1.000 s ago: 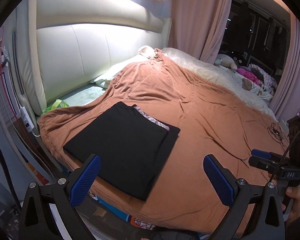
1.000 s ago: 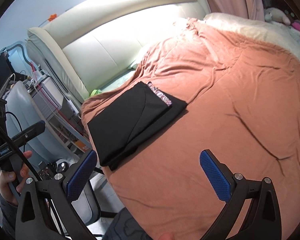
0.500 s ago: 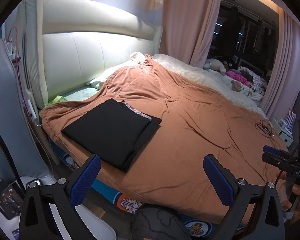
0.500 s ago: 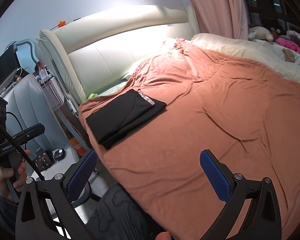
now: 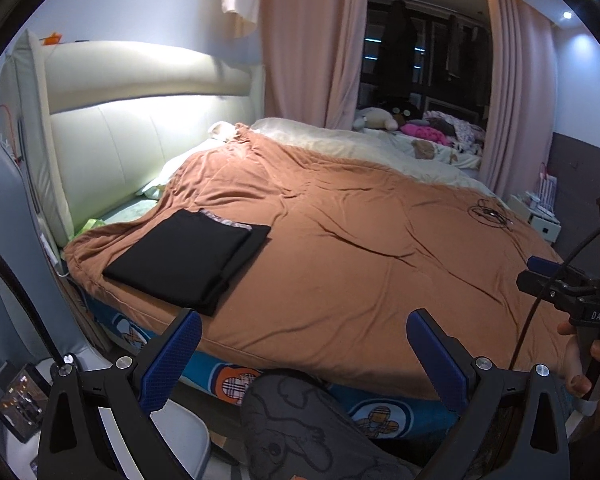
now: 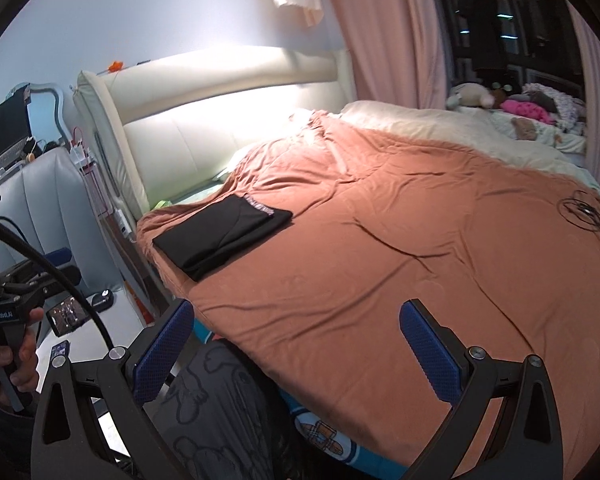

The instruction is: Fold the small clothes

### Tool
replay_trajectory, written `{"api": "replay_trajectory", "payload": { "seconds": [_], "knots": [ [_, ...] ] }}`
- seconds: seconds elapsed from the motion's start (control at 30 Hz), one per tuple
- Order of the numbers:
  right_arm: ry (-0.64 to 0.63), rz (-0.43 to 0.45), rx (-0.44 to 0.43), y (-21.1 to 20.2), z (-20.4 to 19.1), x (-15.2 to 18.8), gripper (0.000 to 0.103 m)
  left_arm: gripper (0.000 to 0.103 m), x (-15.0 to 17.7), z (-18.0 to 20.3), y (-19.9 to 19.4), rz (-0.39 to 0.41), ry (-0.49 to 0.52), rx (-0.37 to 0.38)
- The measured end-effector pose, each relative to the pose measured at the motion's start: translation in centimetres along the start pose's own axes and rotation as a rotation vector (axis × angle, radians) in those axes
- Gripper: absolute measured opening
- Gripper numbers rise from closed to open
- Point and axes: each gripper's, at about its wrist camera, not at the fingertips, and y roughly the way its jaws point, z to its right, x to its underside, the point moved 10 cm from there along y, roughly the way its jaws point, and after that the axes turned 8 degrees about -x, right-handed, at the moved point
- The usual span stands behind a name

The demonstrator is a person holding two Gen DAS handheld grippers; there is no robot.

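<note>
- Left wrist view: the left gripper (image 5: pixel 302 354) is spread wide, blue-padded fingers (image 5: pixel 172 360) empty, held off the bed edge above a grey printed trouser leg (image 5: pixel 296 420).
- The folded black garment (image 5: pixel 188 258) lies flat on the brown bedspread (image 5: pixel 360 264), near the bed's front left corner, well apart from the fingers. A patterned band shows at its far edge.
- A coiled black cable (image 5: pixel 488 214) lies on the bedspread at far right.
- The right gripper (image 5: pixel 556 288) appears at the right edge, held by a hand (image 5: pixel 592 364).
- Right wrist view: the right gripper (image 6: pixel 296 346) is likewise wide open and grips nothing.
- The folded black garment (image 6: pixel 220 234) sits at the bedspread's left corner, below the cream headboard (image 6: pixel 228 120).
- The left gripper (image 6: pixel 40 276) is at the left edge, in a hand (image 6: pixel 8 364).
</note>
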Motion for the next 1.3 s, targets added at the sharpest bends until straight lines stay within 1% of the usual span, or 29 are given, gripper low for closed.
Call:
{"api": "replay_trajectory", "payload": {
  "seconds": [0.1, 0.27, 0.43, 0.77, 0.97, 1.3],
  "knots": [
    [0.008, 0.019, 0.03, -1.7, -0.1, 1.4, 0.103, 0.103, 0.7, 1.0, -1.0, 0.017, 0.021, 0.015],
    [0.049, 0.045, 0.048, -4.3, -0.4, 3.6, 0.103, 0.103, 2.0, 2.5, -2.4, 0.034, 0.005, 0.056],
    [0.062, 0.053, 0.082, -5.5, -0.7, 4.8, 0.103, 0.103, 2.5, 3.3, -3.2, 0.056, 0.018, 0.062],
    [0.068, 0.081, 0.096, -6.6, -1.2, 4.8, 0.103, 0.103, 2.4, 3.9, -5.0, 0.104, 0.035, 0.061],
    [0.063, 0.082, 0.119, -7.1, -1.0, 5.4, 0.103, 0.103, 2.3, 4.2, -5.4, 0.11, 0.032, 0.071],
    [0.059, 0.082, 0.134, -7.3, -0.9, 5.2, 0.103, 0.103, 2.2, 3.8, -5.9, 0.117, 0.018, 0.054]
  ]
}}
